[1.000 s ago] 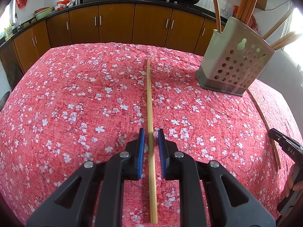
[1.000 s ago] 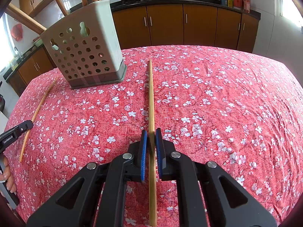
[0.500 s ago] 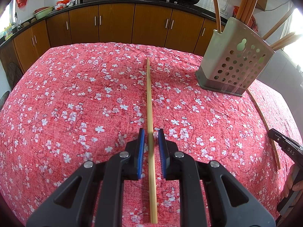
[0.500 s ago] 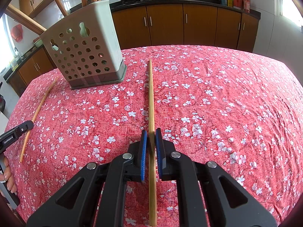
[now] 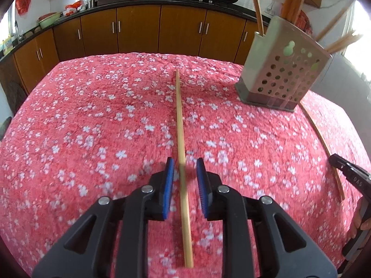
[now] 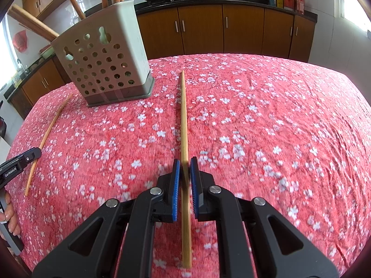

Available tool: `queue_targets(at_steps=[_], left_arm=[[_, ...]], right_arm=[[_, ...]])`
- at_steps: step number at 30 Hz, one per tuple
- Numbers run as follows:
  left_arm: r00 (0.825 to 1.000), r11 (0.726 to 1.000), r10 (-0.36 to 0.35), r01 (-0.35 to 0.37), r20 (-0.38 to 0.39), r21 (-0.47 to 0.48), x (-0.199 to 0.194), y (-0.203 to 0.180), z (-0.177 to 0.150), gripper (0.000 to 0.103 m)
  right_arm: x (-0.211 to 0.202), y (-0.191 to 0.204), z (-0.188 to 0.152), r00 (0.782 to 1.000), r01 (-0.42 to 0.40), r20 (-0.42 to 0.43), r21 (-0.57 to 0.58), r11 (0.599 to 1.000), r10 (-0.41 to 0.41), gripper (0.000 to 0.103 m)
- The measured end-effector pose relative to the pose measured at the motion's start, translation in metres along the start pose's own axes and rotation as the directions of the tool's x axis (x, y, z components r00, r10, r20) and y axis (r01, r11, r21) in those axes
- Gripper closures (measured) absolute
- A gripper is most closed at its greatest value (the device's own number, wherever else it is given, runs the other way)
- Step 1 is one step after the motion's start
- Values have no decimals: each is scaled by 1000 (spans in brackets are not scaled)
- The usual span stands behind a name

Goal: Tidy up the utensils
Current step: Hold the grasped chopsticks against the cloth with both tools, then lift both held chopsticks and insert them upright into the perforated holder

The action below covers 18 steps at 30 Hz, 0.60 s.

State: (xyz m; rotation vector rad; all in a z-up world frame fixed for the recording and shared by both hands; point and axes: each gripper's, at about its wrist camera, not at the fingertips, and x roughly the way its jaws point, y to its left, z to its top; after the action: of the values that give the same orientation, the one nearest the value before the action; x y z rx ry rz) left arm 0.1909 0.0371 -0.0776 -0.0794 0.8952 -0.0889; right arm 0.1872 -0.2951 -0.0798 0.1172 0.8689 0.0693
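Note:
A bamboo chopstick (image 5: 179, 115) lies on the red flowered cloth and runs between the blue pads of my left gripper (image 5: 184, 162). Its jaws are opening, with a gap on each side of the stick. My right gripper (image 6: 184, 162) is shut on a second chopstick (image 6: 184, 115), which points away over the cloth. A grey perforated utensil holder (image 5: 285, 74) stands upright at the far right of the left wrist view, with several chopsticks in it. The same holder (image 6: 104, 64) is at the far left of the right wrist view.
The red flowered tablecloth (image 5: 81, 115) covers the whole table. Each gripper shows at the other view's edge, held by a hand. Brown kitchen cabinets (image 6: 231, 30) and a counter with woks lie beyond the table's far edge.
The left gripper's pads have spread apart from the chopstick between them. The right gripper and its chopstick have not moved.

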Motion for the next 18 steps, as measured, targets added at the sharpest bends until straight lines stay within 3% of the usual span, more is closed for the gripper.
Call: queue_targets(at_steps=[6,10,18], left_arm=[[1000,1000,15,-15,-2,-14,-7,2,-11,95],[1000,1000,25,-25,2,12,-9,1,-12,96],[988,999,-19,13,155,41,-61,-6,6,96]], right_arm=[[-5,-5,-5,1000,-23,2,22,999,23,95],[-13,-5,-5,999,-22,29,31,999,21,95],[-65,-15,15,979,-27,201,45,999,17,95]])
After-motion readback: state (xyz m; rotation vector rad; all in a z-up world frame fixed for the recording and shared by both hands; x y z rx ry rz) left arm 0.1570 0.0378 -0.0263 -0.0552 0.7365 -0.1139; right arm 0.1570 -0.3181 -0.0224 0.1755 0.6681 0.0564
